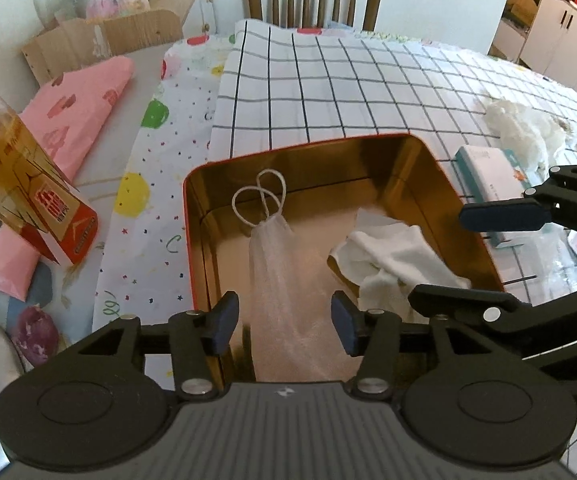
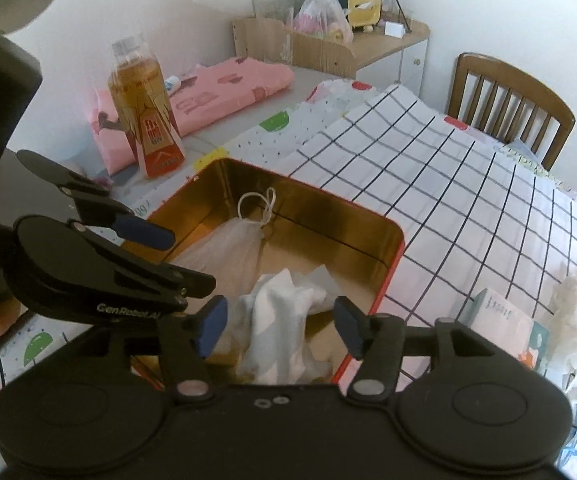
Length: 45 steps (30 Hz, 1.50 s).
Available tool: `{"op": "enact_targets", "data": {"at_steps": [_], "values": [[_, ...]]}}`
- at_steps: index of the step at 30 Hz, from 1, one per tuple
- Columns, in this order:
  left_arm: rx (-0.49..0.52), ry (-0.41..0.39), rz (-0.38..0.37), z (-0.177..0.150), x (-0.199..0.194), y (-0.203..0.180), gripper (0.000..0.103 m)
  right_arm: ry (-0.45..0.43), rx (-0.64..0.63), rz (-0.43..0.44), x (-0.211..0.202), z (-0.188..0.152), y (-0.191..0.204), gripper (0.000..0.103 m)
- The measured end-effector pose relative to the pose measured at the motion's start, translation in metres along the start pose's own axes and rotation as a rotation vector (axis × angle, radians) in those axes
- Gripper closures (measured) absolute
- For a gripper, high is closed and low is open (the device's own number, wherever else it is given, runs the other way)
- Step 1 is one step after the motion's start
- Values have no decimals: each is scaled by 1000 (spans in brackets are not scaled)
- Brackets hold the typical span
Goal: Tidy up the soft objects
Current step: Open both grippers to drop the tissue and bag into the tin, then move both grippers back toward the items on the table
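While both grippers hover over the tin (image 1: 428, 168), the left gripper (image 1: 284, 322) and right gripper (image 2: 282, 326) gape wide, holding nothing. Inside lie a mesh pouch (image 1: 272, 256) on the left and a white cloth (image 1: 392, 260) on the right.

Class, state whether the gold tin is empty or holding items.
Holding items: gold tin contains a mesh bag and a white cloth.

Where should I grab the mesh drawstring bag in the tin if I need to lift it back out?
Take the mesh drawstring bag at its gathered neck, just below the white cord loops. That is the narrowest bunched part, lying toward the far wall of the tin. Come straight down from above with open jaws; the flat sheer body offers little to pinch.
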<state>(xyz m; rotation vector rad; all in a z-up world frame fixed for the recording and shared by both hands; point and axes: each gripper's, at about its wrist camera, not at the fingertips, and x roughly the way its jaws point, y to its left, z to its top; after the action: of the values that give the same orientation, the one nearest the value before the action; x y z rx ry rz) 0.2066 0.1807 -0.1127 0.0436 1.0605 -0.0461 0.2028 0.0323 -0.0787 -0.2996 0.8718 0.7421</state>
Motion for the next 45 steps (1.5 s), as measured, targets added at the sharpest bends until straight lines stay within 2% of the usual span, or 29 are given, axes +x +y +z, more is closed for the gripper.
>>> {"op": "enact_targets", "data": {"at_steps": [6,10,17,26,34,39,42,45], "values": [[17,-54,15,0,-23,-8,50,-44,8,10,-21,-1,-1,37],[23,-100,29,0,-39,-15,42,-70,28,19,-36,-3,-4,35],[20,-170,23,-2,-68,-32,38,-137,45,31,-72,-12,-10,30],[-2,-233,-28,-5,-100,-62,34,-214,73,21,-119,-29,-24,26],[-9,-287,-55,-11,-119,-97,20,-265,108,2,-158,-53,-46,17],[8,-333,-103,-15,-129,-122,18,-295,124,-12,-182,-74,-60,11],[14,-357,-122,-16,-132,-138,9,-311,135,-34,-197,-88,-71,9],[16,-380,-145,-17,-135,-155,7,-318,155,-55,-210,-102,-86,7]]}}
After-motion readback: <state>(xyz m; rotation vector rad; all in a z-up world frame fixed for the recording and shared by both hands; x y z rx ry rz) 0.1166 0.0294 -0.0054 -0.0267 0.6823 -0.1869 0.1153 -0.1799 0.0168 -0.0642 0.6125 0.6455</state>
